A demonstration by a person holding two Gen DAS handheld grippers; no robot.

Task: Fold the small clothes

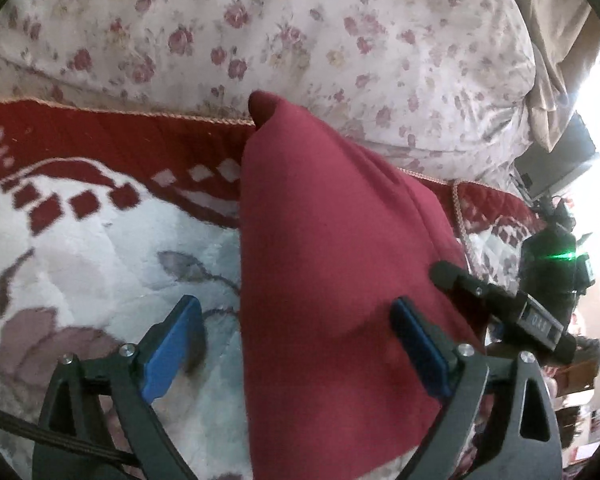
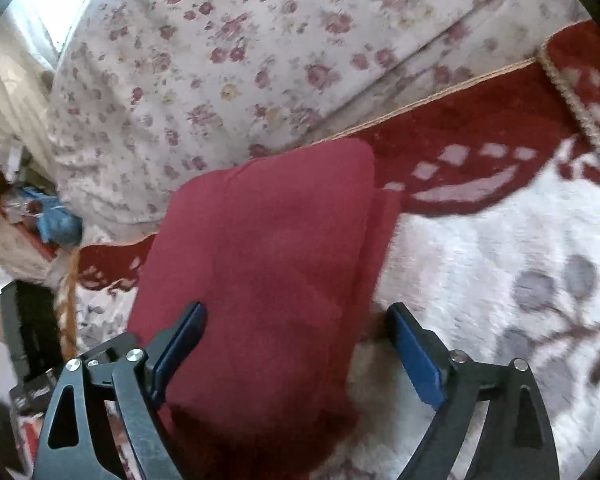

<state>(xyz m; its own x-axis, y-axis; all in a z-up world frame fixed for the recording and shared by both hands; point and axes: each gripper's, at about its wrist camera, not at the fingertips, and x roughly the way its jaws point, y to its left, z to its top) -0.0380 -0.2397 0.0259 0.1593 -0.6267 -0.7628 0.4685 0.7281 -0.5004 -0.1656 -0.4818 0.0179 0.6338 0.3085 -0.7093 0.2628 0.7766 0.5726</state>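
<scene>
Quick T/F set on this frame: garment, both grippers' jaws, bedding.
1. The red garment lies on a red-and-white blanket. True.
2. The left gripper has its jaws clamped on the garment. False: the jaws stand wide open, pads clear of the cloth.
3. The right gripper is open. True.
4. The floral bedding behind is plain blue. False: it is white with pink flowers.

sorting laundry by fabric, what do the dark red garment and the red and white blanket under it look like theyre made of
Dark red garment: looks like a soft matte knit, maybe cotton jersey or fleece; it drapes in rounded folds with no sheen. Exact fibre can't be told.
Red and white blanket: seems a plush, fuzzy pile, probably synthetic fleece; its surface looks brushed, and a twisted cord trims the edge.
</scene>
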